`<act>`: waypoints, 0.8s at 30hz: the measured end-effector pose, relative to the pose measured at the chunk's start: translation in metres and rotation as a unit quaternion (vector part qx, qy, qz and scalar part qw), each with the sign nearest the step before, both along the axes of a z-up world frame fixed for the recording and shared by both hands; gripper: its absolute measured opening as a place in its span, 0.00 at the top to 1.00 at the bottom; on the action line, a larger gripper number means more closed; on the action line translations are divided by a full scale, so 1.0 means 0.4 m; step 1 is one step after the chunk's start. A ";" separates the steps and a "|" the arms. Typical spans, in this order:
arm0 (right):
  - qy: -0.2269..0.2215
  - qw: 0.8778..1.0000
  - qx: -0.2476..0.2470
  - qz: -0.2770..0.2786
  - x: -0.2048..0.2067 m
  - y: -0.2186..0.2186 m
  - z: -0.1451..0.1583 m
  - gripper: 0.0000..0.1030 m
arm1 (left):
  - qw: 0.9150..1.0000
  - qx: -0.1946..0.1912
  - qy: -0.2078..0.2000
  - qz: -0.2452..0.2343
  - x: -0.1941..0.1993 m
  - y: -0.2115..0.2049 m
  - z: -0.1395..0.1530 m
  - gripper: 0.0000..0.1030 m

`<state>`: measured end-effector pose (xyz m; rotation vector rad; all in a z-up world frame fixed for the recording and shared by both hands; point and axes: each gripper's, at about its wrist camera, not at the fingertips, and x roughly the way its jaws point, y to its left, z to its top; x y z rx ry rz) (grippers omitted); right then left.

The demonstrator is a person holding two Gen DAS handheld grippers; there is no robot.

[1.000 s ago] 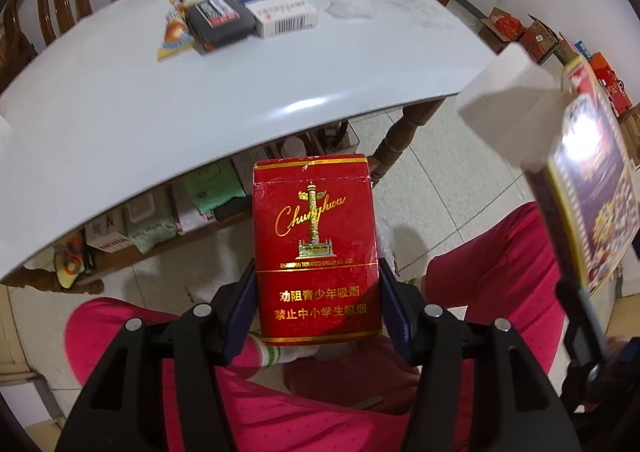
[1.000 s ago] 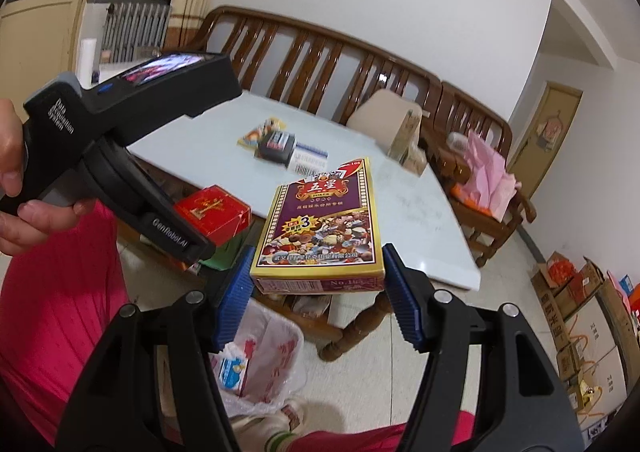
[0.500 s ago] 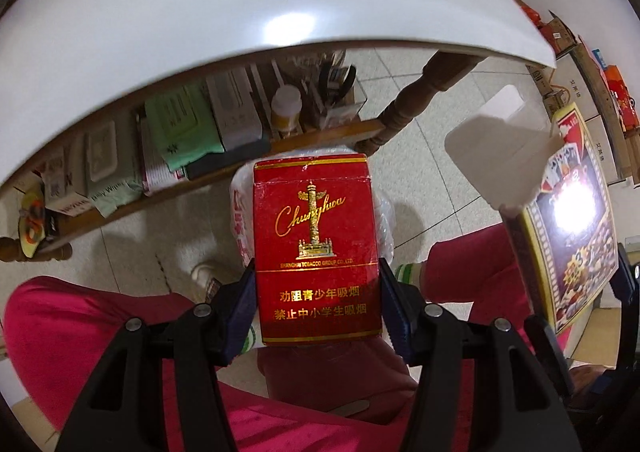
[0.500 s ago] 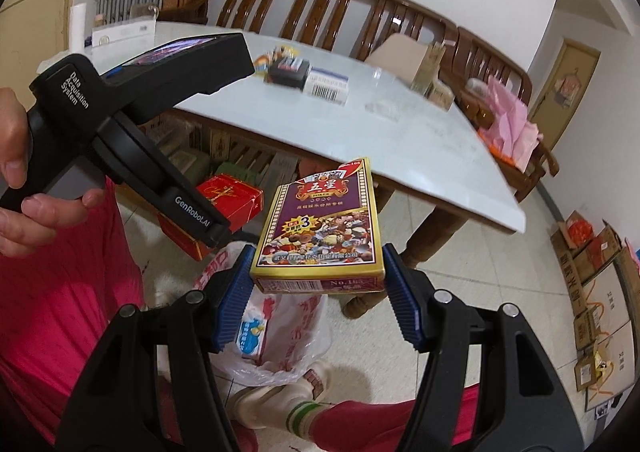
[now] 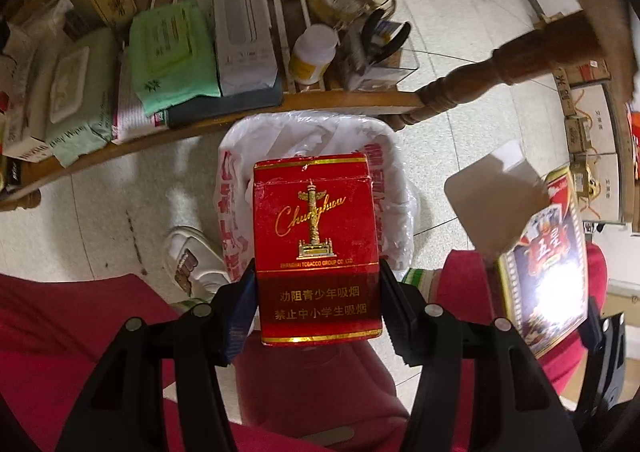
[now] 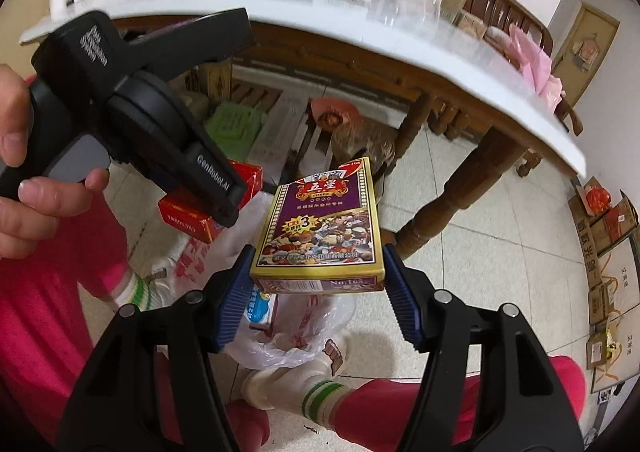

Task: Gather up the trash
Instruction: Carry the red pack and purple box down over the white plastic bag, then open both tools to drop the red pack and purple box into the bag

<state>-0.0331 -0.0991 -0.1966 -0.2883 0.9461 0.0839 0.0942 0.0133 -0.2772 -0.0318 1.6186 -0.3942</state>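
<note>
Red cigarette box (image 5: 316, 248) sits squeezed in the left gripper (image 5: 316, 302), right above the open white trash bag (image 5: 384, 155), nearer it than the purple card box (image 6: 320, 228) pinched in the right gripper (image 6: 318, 288).

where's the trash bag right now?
On the floor between the person's legs: in the left wrist view the white trash bag sits centre frame, just behind the red cigarette pack and in front of the table's lower shelf.
</note>
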 end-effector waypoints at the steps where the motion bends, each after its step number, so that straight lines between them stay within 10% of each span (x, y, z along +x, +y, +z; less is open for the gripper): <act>1: 0.006 1.000 0.000 -0.001 0.006 -0.001 -0.014 0.40 | 1.000 0.002 0.003 0.002 0.004 -0.002 -0.012 0.47; 24: 0.165 0.986 0.033 0.006 0.102 0.040 -0.295 0.40 | 0.994 0.022 0.099 0.038 0.099 -0.023 -0.262 0.46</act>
